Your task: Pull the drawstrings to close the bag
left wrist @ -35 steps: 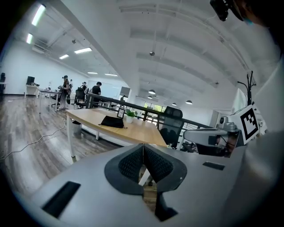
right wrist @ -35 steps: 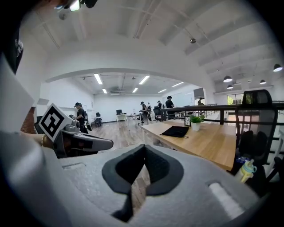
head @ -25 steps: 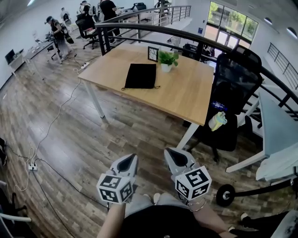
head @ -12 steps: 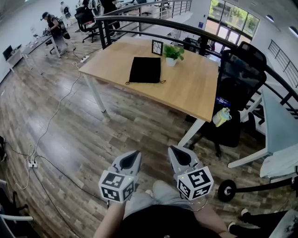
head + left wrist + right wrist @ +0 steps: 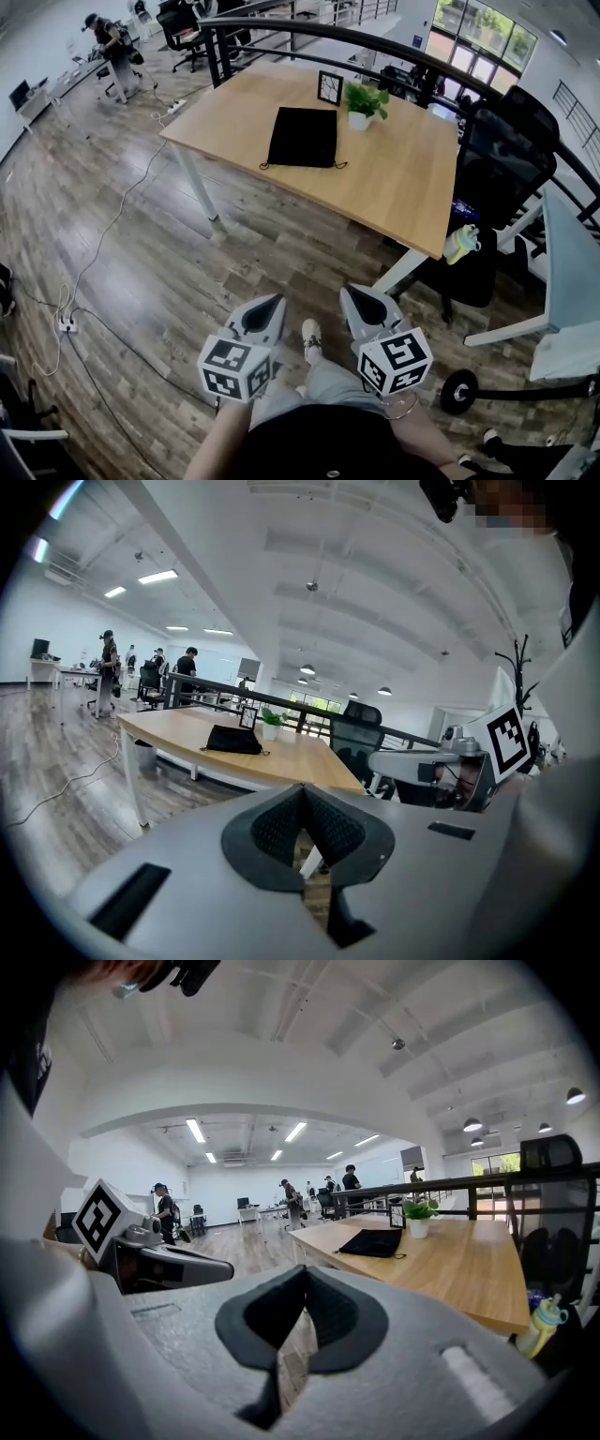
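Lying flat on the far half of the table (image 5: 394,197), the black bag (image 5: 303,137) sits just beside a small potted plant (image 5: 364,101) and a framed picture (image 5: 330,87), both of which stand by the table's far edge. Its drawstrings (image 5: 265,166) trail out at the two corners of the bag that face the table's near edge (thin cords, hard to follow in detail). Both grippers are well apart from the table, held low over the wooden floor (image 5: 141,253) in front of the person's body. The left gripper (image 5: 272,303) has its fingers (image 5: 272,832) closed together with nothing between them, as the left gripper view shows. The right gripper (image 5: 351,292) likewise has its fingers (image 5: 337,1316) pressed shut and empty. The two grippers are side by side, near each other, both pointing toward the table. A black office chair (image 5: 502,141) stands at the table's right edge, with a pale bottle (image 5: 462,244) beside it near the table's near right corner.
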The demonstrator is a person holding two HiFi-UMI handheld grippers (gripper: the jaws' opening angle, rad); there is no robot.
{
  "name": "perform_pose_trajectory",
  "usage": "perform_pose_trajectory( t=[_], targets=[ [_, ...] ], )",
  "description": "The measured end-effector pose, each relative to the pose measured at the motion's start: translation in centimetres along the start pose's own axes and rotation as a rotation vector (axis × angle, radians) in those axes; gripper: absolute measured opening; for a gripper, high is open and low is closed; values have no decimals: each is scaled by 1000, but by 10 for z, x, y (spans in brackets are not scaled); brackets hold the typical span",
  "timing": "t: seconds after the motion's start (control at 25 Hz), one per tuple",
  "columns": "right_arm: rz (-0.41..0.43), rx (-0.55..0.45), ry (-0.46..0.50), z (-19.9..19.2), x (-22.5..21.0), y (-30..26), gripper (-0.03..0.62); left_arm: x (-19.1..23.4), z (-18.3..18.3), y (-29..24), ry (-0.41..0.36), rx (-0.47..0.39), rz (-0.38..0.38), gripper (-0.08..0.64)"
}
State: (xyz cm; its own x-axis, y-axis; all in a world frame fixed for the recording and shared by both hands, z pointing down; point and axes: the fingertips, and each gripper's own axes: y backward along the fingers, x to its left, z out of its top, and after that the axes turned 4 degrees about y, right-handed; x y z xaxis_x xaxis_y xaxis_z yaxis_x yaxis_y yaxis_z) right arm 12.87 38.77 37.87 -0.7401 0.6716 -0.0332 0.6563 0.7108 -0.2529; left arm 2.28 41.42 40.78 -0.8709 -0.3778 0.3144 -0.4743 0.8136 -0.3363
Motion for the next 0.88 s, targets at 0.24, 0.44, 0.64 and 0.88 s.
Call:
perform_pose_trajectory(
  t=[0.24, 0.44, 0.64, 0.88],
  targets=[
    [40, 2, 28, 16, -41, -67, -2, 42, 31, -60, 24, -19, 27, 14],
    [68, 4, 39, 37, -80, -116, -2, 67, 67, -107, 39, -32, 45, 15],
    [81, -6, 45, 53, -118, -161, -2, 94, 92, -154, 86, -27, 74, 15],
    [89, 4, 49, 56, -150, -194, -2, 108, 109, -195, 80, -27, 66, 15]
  ],
)
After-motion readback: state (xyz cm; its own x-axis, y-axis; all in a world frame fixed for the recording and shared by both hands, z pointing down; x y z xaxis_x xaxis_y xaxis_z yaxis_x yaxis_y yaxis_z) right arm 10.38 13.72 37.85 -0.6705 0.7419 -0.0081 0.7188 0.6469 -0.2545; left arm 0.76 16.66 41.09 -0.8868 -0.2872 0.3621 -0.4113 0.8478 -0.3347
